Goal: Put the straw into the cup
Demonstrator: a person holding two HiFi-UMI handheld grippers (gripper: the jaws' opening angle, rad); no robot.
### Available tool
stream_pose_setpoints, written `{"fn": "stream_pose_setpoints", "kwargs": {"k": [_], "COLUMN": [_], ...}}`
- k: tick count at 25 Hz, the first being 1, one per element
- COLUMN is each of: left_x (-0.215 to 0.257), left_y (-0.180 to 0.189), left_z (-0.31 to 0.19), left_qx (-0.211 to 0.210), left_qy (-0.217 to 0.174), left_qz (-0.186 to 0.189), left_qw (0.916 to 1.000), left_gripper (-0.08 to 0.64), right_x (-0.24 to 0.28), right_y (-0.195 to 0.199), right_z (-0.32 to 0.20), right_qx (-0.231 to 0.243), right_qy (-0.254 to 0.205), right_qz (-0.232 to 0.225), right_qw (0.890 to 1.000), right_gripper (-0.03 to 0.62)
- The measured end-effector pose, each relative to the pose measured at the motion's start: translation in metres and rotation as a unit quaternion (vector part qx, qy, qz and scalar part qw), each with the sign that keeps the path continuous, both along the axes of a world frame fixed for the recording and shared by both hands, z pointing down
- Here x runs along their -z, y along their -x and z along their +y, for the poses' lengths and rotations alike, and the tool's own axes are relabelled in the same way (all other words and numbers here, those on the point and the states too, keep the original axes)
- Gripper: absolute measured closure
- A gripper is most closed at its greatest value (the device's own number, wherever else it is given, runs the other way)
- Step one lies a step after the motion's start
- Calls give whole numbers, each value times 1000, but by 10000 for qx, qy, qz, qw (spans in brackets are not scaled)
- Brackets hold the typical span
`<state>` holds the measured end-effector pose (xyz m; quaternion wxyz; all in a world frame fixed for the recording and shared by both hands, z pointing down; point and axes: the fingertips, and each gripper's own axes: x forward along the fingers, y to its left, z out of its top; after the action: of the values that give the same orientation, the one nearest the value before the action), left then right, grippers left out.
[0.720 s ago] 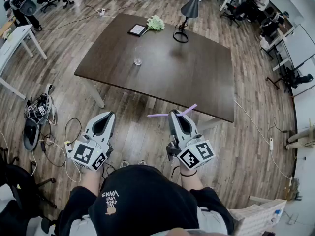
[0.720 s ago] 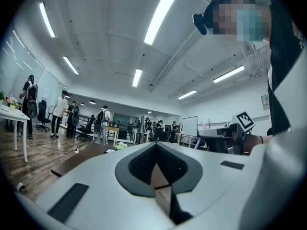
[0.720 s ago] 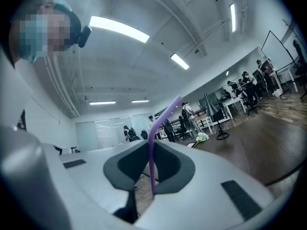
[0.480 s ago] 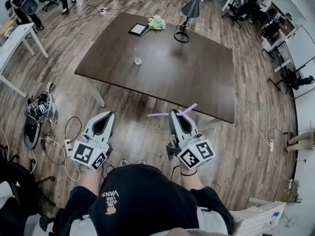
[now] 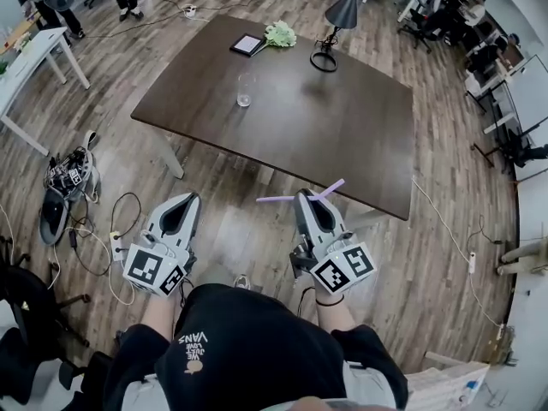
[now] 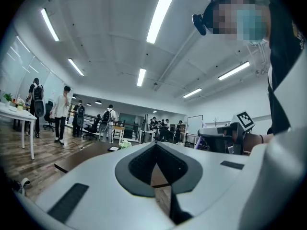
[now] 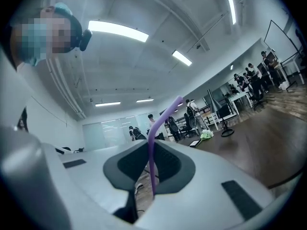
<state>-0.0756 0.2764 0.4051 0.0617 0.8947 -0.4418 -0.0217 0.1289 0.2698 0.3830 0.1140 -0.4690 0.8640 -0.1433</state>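
Wooden floor [image 5: 437,255] fills most of the head view, and you stand on it well back from the dark table [image 5: 334,118]. Both grippers are over the floor, not over the table top. So the step in hand, as I judge it, is the carry: walk up to the near edge before anything else.

Your left gripper [image 5: 186,200] has its jaws together with nothing between them. Keep it free, because it can steady the cup later. Your right gripper [image 5: 306,197] is clenched on the straw.

The cup [image 5: 245,91] is a clear glass. It stands upright on the far left part of the table, well apart from the lamp [image 5: 338,15]. The purple straw [image 5: 278,200] lies crosswise in the jaws, with its bent end rising to the right.

To do it well, turn the wrist so that the straight end points down, and come from above the rim. Release only when that end is inside. Clear glass is hard to see and probably light, so go slowly and do not push the wall.

On your black shirt [image 5: 248,332] I read "VANS" in white, upside down. The smaller words beside it are too small to read. The marker cubes bear only black and white squares.
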Motion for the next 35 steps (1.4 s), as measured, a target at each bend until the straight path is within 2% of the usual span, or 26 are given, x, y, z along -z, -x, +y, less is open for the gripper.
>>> {"fn": "stream_pose_setpoints", "kwargs": {"k": [10,24,35], "left_x": [-11,-5,-6], "left_y": [2,30,42], "left_z": [-40,-126,-165], "left_qx": [-25,-290,-744], "left_qy": [87,-57,-115], "left_qz": [9,7,19], "left_qw": [10000,9996,9972], "left_gripper": [551,551,551], "right_x": [-9,-7,-9], "right_y": [-3,33,54], "right_z": [-37,-117,-150], "right_qx": [-144,-342,-643], "right_qy": [93,142,122], "right_qz": [-4,82,85], "right_qw": [9999,9993,9978], "right_gripper": [552,552,552]}}
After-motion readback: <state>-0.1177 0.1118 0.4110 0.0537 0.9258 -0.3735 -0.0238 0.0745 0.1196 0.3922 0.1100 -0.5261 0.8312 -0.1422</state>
